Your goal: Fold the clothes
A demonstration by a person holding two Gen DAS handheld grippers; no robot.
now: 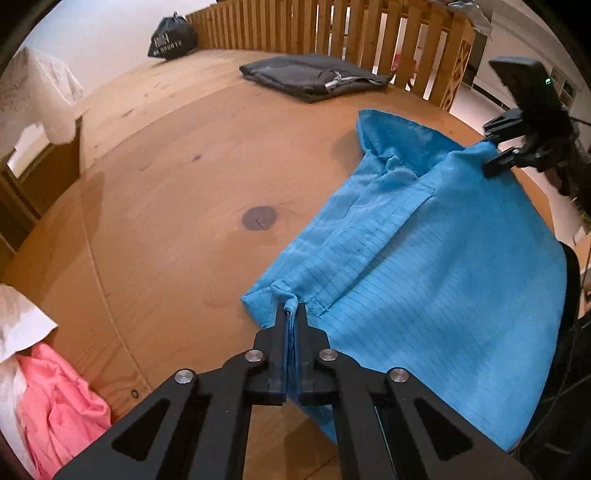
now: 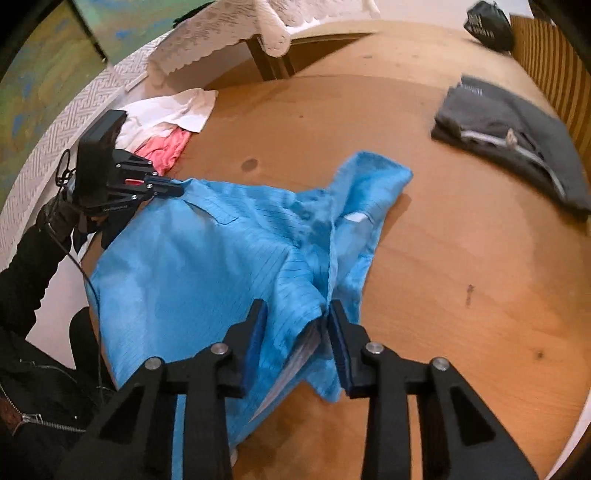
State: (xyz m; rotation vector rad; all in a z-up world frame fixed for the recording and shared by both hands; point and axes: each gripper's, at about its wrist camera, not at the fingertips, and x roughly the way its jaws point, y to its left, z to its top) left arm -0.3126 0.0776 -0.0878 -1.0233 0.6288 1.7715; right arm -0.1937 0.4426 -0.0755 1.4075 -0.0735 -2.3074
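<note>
A bright blue striped garment (image 1: 424,258) (image 2: 192,258) lies partly spread on the round wooden table (image 1: 166,184) (image 2: 461,258), its near side hanging over the edge. My left gripper (image 1: 295,314) (image 2: 177,190) is shut on a folded edge of it beside a pocket seam. My right gripper (image 2: 295,314) (image 1: 489,155) stands with its jaws apart. Bunched blue cloth near the collar lies between the fingers and rests against the right one. The garment's hood or collar end (image 2: 373,173) lies crumpled toward the table's middle.
A folded grey garment (image 1: 314,75) (image 2: 517,140) lies at the far side by a wooden slatted fence (image 1: 332,26). Pink cloth (image 1: 55,398) (image 2: 166,147) and white cloth (image 2: 173,110) are heaped at one edge. A black bag (image 1: 171,37) sits far back. A person's dark sleeve (image 2: 22,266) is close.
</note>
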